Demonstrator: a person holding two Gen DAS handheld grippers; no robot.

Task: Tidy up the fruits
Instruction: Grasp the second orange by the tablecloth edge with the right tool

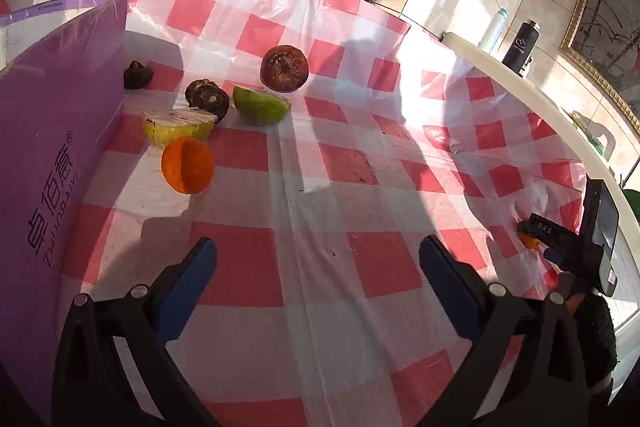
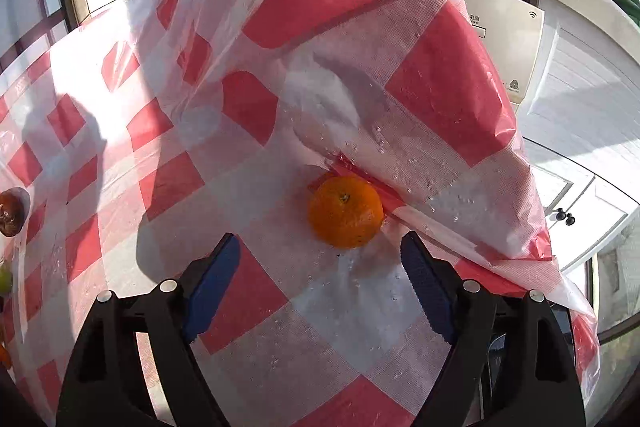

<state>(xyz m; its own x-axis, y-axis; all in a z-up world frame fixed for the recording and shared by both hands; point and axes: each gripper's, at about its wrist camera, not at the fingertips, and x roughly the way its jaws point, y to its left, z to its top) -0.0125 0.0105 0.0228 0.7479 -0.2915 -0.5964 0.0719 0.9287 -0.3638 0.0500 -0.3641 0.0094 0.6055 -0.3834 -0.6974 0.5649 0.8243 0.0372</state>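
Blue-padded right claw (image 2: 320,263) is gaping wide, nothing between its pads; orange (image 2: 345,211) is lying just ahead, untouched, on the checkered surface (image 2: 256,291).

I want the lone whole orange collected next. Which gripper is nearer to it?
Right. The right gripper is open with the orange just beyond its fingertips. The left gripper faces the fruit beside the purple box, away from it.
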